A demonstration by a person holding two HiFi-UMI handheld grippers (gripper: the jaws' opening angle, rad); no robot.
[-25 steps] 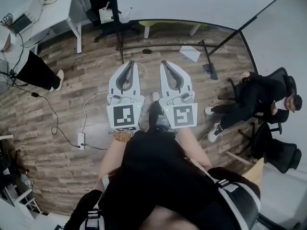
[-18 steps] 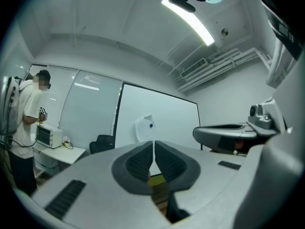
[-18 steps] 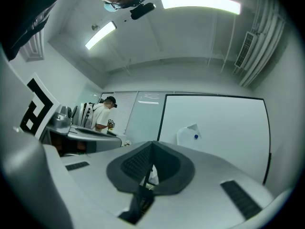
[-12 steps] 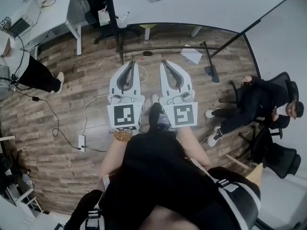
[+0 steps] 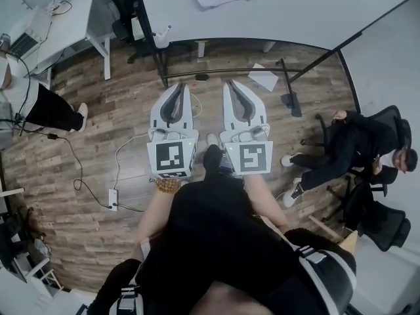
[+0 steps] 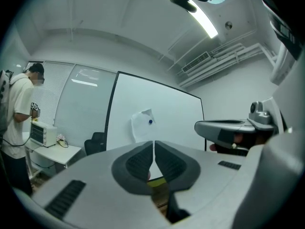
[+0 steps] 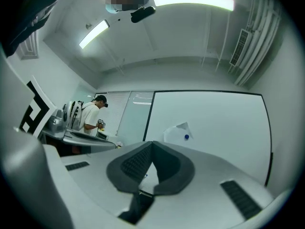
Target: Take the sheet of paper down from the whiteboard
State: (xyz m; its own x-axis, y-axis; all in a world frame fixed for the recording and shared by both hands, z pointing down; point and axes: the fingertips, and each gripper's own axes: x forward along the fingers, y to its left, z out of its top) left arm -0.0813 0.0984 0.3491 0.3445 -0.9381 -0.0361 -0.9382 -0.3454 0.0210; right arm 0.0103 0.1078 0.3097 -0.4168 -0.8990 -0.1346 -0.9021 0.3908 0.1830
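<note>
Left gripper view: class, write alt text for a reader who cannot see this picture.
A white sheet of paper, held by a small blue magnet, hangs on a large black-framed whiteboard straight ahead. In the foreground the grey left gripper is shut on nothing, not yet at the board.

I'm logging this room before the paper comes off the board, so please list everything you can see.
whiteboard: one, white with a black frame, ahead of the person
sheet of paper: one, white, on the whiteboard
magnet: one, blue, on that sheet's upper part
loose sheet: one, white, on the floor by the board's stand
desk: one, white, left of the board
power strip: one, white, on the wooden floor at left
standing person: one, white top, by the desk
seated person: one, dark clothes, on a chair at right
left gripper: one, pale grey, jaws together, empty
right gripper: one, pale grey, jaws together, empty
</note>
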